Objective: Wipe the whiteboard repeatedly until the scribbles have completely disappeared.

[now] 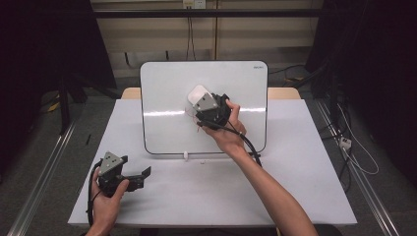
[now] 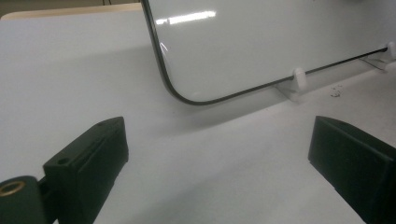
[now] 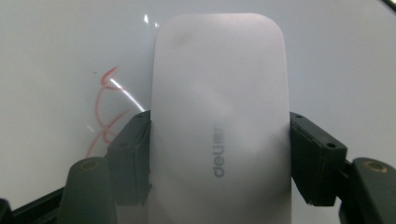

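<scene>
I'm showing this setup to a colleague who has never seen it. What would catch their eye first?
First, the whiteboard propped upright at the back of the table, with the right gripper pressing a white eraser flat against it. In the right gripper view, red scribbles show just beside the eraser. The left gripper rests low near the table's front left, jaws wide apart with nothing between them.

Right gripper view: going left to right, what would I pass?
Red scribble on the whiteboard → left jaw → white eraser, clamped between the jaws → right jaw → bare board again.
</scene>
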Demonstrator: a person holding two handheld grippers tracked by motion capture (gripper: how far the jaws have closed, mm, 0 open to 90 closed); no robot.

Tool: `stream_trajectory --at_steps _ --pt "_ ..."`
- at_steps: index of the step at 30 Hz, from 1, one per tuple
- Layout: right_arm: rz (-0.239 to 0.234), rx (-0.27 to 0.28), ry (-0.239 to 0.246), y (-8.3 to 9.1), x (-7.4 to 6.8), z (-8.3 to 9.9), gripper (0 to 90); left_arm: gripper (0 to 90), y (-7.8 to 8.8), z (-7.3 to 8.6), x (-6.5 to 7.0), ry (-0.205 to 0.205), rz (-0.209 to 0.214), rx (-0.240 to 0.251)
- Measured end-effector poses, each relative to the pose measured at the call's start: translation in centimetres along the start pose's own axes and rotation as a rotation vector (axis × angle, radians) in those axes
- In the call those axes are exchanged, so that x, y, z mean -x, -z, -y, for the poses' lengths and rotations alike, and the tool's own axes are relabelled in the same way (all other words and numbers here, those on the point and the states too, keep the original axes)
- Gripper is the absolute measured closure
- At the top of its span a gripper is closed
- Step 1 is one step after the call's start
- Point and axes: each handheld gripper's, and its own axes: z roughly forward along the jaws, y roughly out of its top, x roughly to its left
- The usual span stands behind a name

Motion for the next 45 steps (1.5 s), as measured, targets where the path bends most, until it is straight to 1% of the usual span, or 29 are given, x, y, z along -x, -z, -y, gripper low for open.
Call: stream_trajectory --at_steps 2,3,5,6,8,9,11,13,17,19,21,22,23,25,28,31,34,35,36,41,43,45 --pt "-0.007 -0.001 0.012 0.0 -0.6 0.0 31.6 4.8 0.0 0.0 0.0 -0.001 0.001 -0.007" --pt "-0.013 -0.003 0.023 0.0 -0.8 0.0 31.5 4.8 0.0 0.0 0.1 -0.002 0.002 -0.006" --pt "-0.018 -0.002 0.029 0.0 -1.4 0.0 31.6 4.8 -0.1 0.0 0.2 0.001 -0.005 0.003" --pt "-0.025 0.0 0.034 -0.1 -1.7 0.0 31.6 4.8 -0.1 0.0 0.1 -0.001 0.002 -0.003" --pt "-0.026 0.001 0.04 -0.1 -2.1 0.0 31.5 4.9 -0.1 0.0 0.2 0.002 -0.001 0.005" --pt "-0.025 0.001 0.045 -0.1 -2.3 0.0 31.5 4.9 -0.1 0.0 0.2 0.002 0.0 0.005" --pt "-0.023 0.003 0.04 0.0 -2.3 0.1 31.5 4.9 -0.1 0.0 0.2 0.002 -0.001 0.005" --pt "-0.032 0.001 0.039 0.0 -2.5 0.1 31.6 4.9 -0.1 0.0 0.2 0.0 -0.002 0.003" --pt "-0.04 0.002 0.067 0.0 -3.4 0.2 31.6 4.9 -0.1 0.0 0.2 -0.001 -0.002 0.005" --pt "-0.041 0.006 0.06 0.0 -3.4 0.2 31.6 4.9 0.0 0.0 0.1 -0.006 -0.002 0.0" --pt "-0.053 0.015 0.043 0.0 -3.3 0.4 31.6 4.9 0.0 0.0 0.1 -0.003 -0.007 0.006" --pt "-0.052 0.018 0.045 0.1 -3.4 0.5 31.6 4.9 -0.1 0.0 0.1 0.0 -0.008 0.008" --pt "-0.059 0.016 0.051 0.1 -3.6 0.6 31.6 4.9 -0.1 0.0 0.1 -0.001 -0.006 0.006" --pt "-0.067 0.012 0.079 0.2 -4.2 0.8 31.6 4.9 -0.1 0.0 0.0 -0.005 -0.007 0.005" --pt "-0.07 0.012 0.088 0.4 -4.4 1.0 31.6 4.9 0.0 0.0 0.0 -0.007 -0.007 0.004" --pt "-0.072 0.011 0.106 0.4 -4.3 1.1 31.6 4.9 0.0 0.0 0.0 -0.002 -0.002 0.004" --pt "-0.06 0.006 0.101 0.5 -3.9 1.2 31.6 4.9 -0.1 0.1 0.0 0.002 -0.001 0.003" --pt "-0.057 0.007 0.091 0.5 -3.5 1.2 31.6 4.9 -0.1 0.1 -0.1 0.002 -0.002 0.003" --pt "-0.052 0.006 0.07 0.6 -3.1 1.3 31.6 4.9 0.0 0.1 -0.1 0.003 -0.003 0.003" --pt "-0.024 0.002 0.002 0.7 -0.5 1.6 31.6 4.9 0.1 0.0 0.0 0.005 -0.011 0.006" --pt "-0.014 -0.004 -0.016 0.7 0.2 1.6 31.6 4.9 0.1 0.0 0.0 0.002 -0.012 0.005" --pt "-0.009 -0.004 -0.024 0.6 0.5 1.4 31.6 4.9 0.1 0.0 0.0 0.0 -0.011 0.004"
